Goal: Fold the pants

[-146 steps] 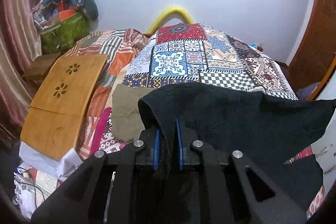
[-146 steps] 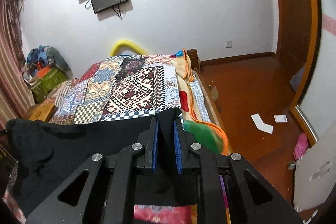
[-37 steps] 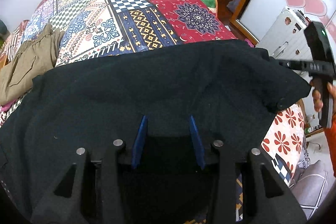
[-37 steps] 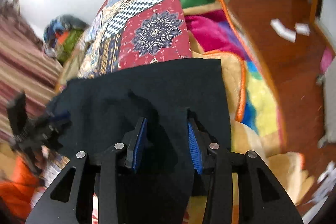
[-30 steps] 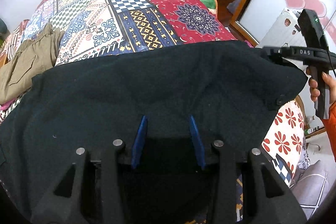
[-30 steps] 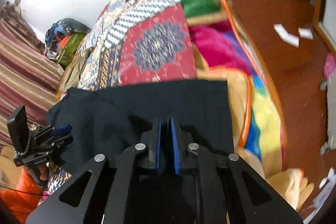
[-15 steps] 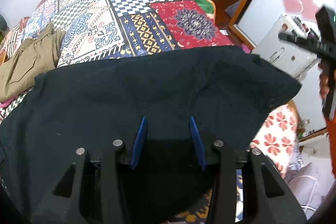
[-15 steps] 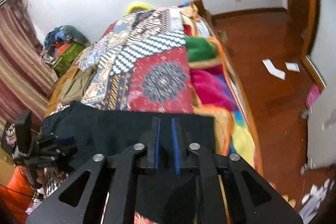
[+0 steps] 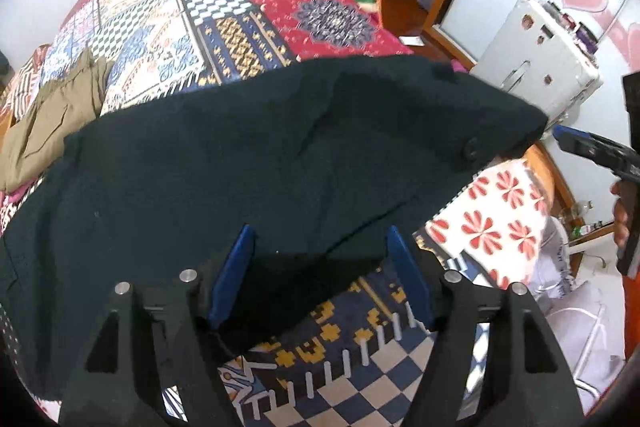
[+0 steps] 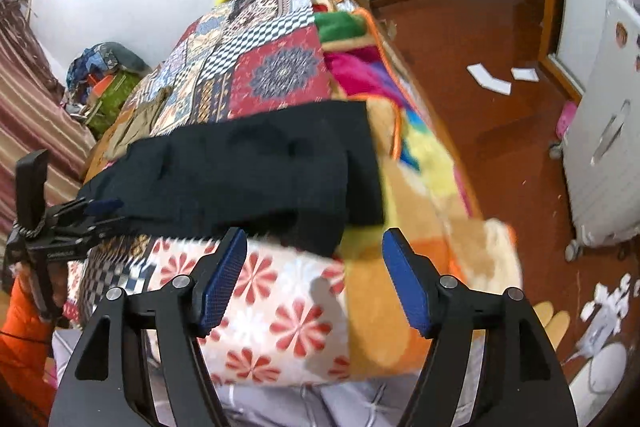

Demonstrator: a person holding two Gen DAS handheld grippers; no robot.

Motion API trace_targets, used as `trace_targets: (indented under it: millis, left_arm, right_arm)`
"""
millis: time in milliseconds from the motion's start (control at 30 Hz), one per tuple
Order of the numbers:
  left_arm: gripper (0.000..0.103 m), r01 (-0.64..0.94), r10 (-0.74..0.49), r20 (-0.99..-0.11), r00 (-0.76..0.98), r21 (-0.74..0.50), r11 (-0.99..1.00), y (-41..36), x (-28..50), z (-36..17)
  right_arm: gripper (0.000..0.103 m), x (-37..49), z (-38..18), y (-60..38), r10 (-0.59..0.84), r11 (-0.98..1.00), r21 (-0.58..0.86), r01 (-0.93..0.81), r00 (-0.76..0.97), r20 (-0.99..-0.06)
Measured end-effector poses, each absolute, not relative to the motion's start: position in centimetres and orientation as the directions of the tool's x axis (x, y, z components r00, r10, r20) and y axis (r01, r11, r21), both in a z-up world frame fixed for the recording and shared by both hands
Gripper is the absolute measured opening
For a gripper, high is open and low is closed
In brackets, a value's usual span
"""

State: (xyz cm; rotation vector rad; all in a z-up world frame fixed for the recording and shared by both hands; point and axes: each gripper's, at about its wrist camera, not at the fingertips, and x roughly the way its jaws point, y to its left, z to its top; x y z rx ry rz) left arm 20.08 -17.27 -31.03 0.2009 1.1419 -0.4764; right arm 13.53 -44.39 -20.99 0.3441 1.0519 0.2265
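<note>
Dark navy fabric pants spread flat across the foot of the bed, on top of the colourful patchwork quilt. Left black two-finger gripper with blue pads wide open right over the near hem, not pinching anything. Right black two-finger gripper with blue pads wide open too, just short of the pants' edge, above the red-flower blanket.

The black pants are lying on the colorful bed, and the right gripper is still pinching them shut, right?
Not quite. The black pants do lie on the colorful bed, but the right gripper is not pinching them. The right wrist view shows its blue pads spread wide apart with only the quilt between them, clear of the cloth.
</note>
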Motion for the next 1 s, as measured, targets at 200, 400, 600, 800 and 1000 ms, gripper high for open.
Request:
trace_targets:
  millis: [200, 400, 600, 800, 1000]
  left_arm:
    - [0.070, 0.460, -0.220, -0.899, 0.379, -0.023, 0.887, -17.5, 20.1, -31.7]
    - [0.032, 0.451, -0.223, -0.898, 0.379, -0.031, 0.892, -17.1, 21.3, -31.9]
    - [0.012, 0.450, -0.267, -0.890, 0.370, -0.080, 0.889, -16.8, 21.7, -31.5]
    - [0.008, 0.442, -0.298, -0.855, 0.424, -0.091, 0.892, -16.3, 21.9, -28.7]
    - [0.008, 0.416, -0.313, -0.804, 0.506, -0.090, 0.905, -15.1, 22.3, -24.8]
  right_arm:
    - [0.067, 13.6, -22.1, -42.1, 0.364, 0.921, 0.385, -0.055, 0.472, -0.803]
    - [0.067, 16.3, -23.4, -41.7, 0.207, 0.975, 0.219, -0.035, 0.496, -0.843]
    - [0.016, 18.7, -23.4, -41.5, 0.234, 0.972, 0.212, -0.103, 0.521, -0.821]
    - [0.008, 21.3, -20.1, -40.2, 0.194, 0.979, 0.106, -0.175, 0.627, -0.755]
    - [0.007, 23.6, -13.9, -39.7, 0.180, 0.981, 0.050, -0.189, 0.777, -0.604]
